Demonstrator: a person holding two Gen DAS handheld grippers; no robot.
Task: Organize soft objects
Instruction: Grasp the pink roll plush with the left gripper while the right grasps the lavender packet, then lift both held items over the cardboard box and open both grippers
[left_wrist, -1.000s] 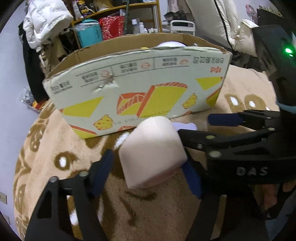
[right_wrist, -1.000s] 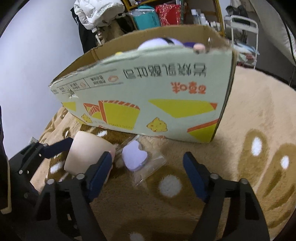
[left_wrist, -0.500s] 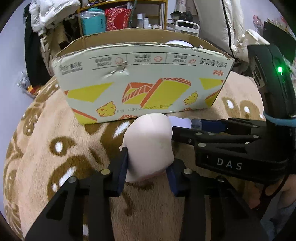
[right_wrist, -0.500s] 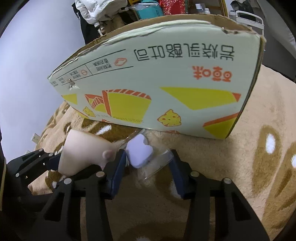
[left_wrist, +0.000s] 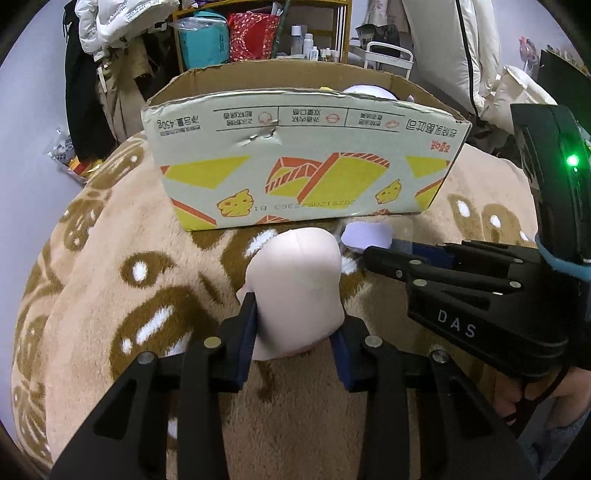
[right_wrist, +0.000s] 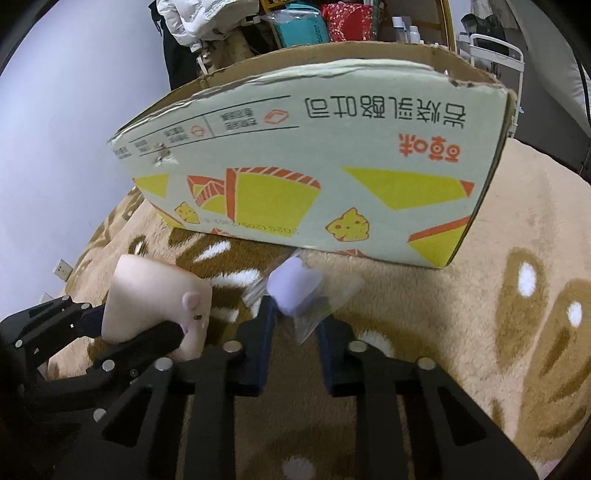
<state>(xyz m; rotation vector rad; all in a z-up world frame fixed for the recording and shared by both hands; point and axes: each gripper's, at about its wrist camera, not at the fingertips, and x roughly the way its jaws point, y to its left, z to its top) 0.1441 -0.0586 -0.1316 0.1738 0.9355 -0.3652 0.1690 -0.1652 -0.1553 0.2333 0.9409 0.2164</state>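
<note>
My left gripper (left_wrist: 295, 332) is shut on a pale pink soft toy (left_wrist: 299, 288) and holds it just above the plush rug; the toy also shows in the right wrist view (right_wrist: 155, 302). My right gripper (right_wrist: 293, 325) is shut on a lilac soft piece in a clear plastic bag (right_wrist: 295, 291), seen beside the toy in the left wrist view (left_wrist: 367, 236). An open cardboard box (left_wrist: 303, 162) with yellow and orange print stands right behind both, also in the right wrist view (right_wrist: 314, 166). A pale soft thing (left_wrist: 365, 90) shows inside it.
A beige plush rug (left_wrist: 110, 314) with brown and white marks covers the surface. Behind the box stand a cluttered shelf (left_wrist: 258, 33), hanging clothes (left_wrist: 103, 55) and a white rack (left_wrist: 391, 55). A grey wall (right_wrist: 74, 110) is on the left.
Both grippers closed from wide open: the left onto the pink toy, the right onto the bagged lilac piece. Both views have drawn back a little from the box.
</note>
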